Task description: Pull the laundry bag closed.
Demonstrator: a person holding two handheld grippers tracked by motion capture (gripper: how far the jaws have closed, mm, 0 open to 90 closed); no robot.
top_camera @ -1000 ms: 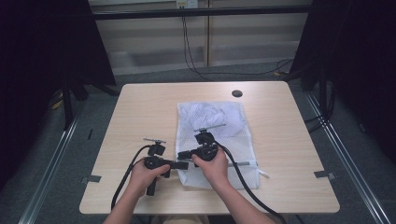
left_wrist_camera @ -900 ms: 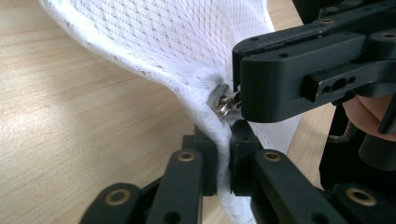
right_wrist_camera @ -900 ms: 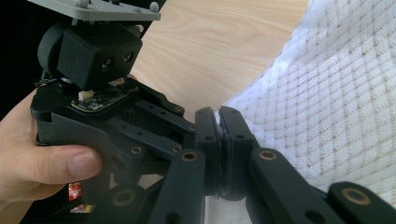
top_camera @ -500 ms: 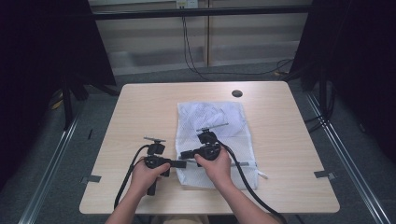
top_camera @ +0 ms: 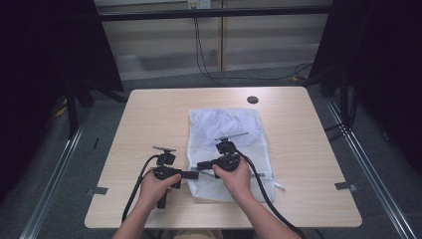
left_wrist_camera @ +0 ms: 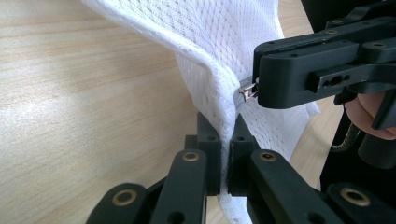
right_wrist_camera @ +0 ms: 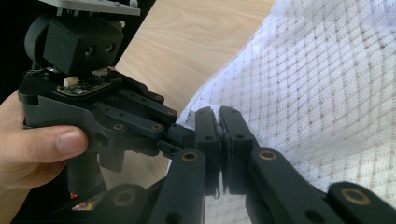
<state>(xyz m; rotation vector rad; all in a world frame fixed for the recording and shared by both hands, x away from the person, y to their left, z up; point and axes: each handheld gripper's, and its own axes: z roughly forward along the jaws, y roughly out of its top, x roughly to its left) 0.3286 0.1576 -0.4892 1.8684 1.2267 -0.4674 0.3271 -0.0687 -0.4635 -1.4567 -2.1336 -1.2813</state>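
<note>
a white mesh laundry bag [top_camera: 226, 144] with a zipper lies flat on the pale wooden desk [top_camera: 149, 119], a little right of the middle, its near edge close to the person's side. both hands work at the bag's near left corner. the left gripper [top_camera: 191, 175], held in the person's left hand [top_camera: 154, 186], points to the right across the desk, and its jaws are pressed together on a fold of the bag's hemmed edge; in the left gripper view the white mesh [left_wrist_camera: 219, 56] rises out from between the two black pads and drapes away over the wood. just beyond that pinch, the right gripper [left_wrist_camera: 261, 88] comes in from the right and its jaws are clamped on the small silver metal zipper pull [left_wrist_camera: 247, 92] at the bag's edge. in the high view the right gripper [top_camera: 201, 166] sits in the right hand [top_camera: 236, 177], resting over the bag and pointing left, its tips almost meeting those of the left one. in the right gripper view its jaws stand closed tight against each other at the mesh edge, with the left gripper's body [right_wrist_camera: 88, 107] and a thumb [right_wrist_camera: 51, 144] just beside them. a dark round hole [top_camera: 252, 99] marks the desk's far side, well apart from the bag.
</note>
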